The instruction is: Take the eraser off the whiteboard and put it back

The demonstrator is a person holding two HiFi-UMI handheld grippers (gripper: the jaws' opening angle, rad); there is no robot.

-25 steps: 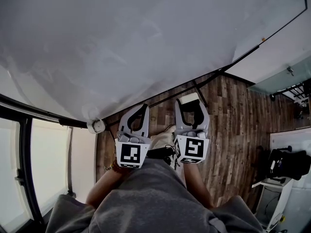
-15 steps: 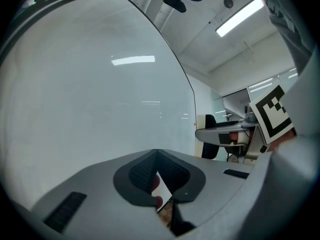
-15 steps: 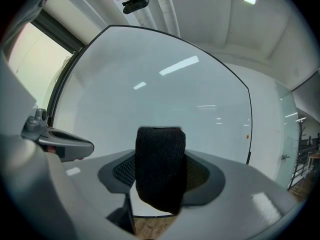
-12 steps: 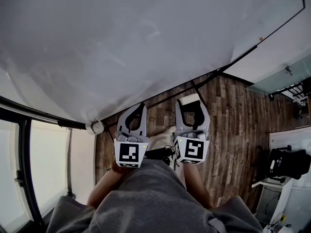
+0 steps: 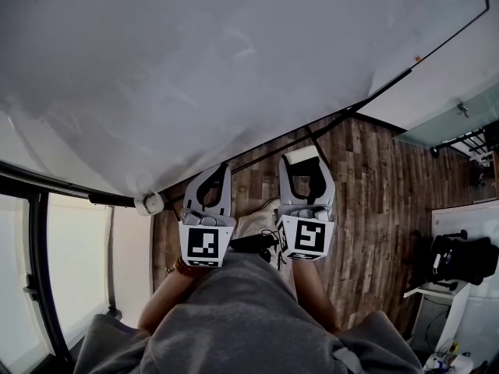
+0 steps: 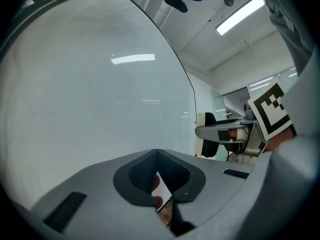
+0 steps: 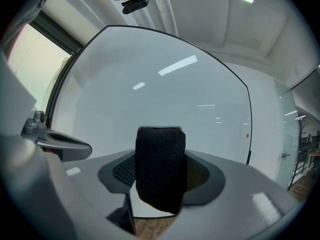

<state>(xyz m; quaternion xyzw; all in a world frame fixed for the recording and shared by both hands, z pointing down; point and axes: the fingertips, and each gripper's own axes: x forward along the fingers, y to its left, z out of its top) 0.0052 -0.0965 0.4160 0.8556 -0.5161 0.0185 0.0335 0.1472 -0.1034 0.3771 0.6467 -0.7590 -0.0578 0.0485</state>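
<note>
The eraser (image 7: 160,169) sits clamped between the jaws of the right gripper (image 5: 306,162), just short of the whiteboard (image 5: 195,68); so the taking off looks done, and the putting back is left; the left gripper (image 6: 157,156) has its jaws closed on nothing; the board's dark lower edge runs close ahead of both; bare board lies above, open floor (image 5: 374,185) to the right.

Whiteboard (image 5: 234,68): large, white, black-edged, showing faint grey smears across its face. A white round fitting (image 5: 148,203) is sitting at its lower corner.

Plank floor (image 5: 374,185): brown wood, running below the board's bottom edge. A black bulky item (image 5: 460,259) is lying toward the right, beside white furniture (image 5: 437,310); its kind cannot be told.
</note>
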